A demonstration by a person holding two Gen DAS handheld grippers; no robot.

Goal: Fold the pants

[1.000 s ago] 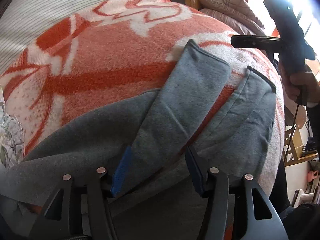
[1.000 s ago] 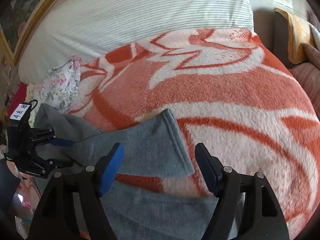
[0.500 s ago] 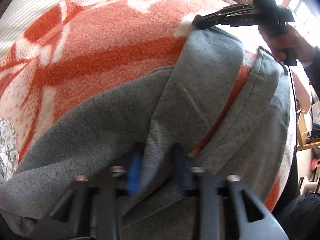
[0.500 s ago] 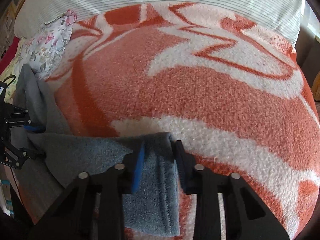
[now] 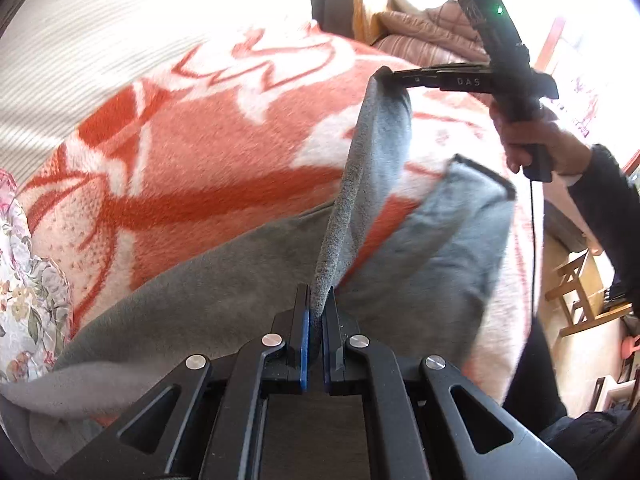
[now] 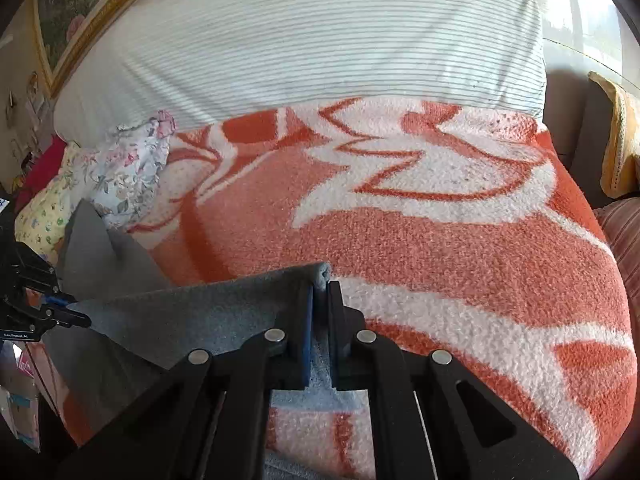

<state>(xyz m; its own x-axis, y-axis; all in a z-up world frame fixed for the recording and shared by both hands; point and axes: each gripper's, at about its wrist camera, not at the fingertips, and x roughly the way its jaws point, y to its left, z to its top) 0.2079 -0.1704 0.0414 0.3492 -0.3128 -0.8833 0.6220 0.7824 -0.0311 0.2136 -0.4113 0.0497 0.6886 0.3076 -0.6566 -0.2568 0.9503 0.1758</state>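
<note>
Grey fleece pants (image 5: 224,280) lie on an orange-and-white blanket (image 5: 224,168) on a bed. My left gripper (image 5: 319,304) is shut on the near end of one pant leg (image 5: 360,208), lifted off the blanket. My right gripper (image 6: 320,292) is shut on that leg's cuff end (image 6: 224,304); it shows in the left wrist view (image 5: 390,76) at upper right. The leg hangs stretched between the two grippers. The other leg (image 5: 452,240) lies flat on the blanket. My left gripper shows in the right wrist view (image 6: 60,308) at the left edge.
A striped white sheet (image 6: 320,48) covers the far side of the bed. A floral pillow (image 6: 120,172) lies at the left. A brown quilt (image 5: 432,36) sits beyond the bed's end. A wooden chair (image 5: 580,284) stands right of the bed.
Both grippers have shut on the pant leg, one at each end, and lifted it off the blanket. The leg now hangs taut between them.
</note>
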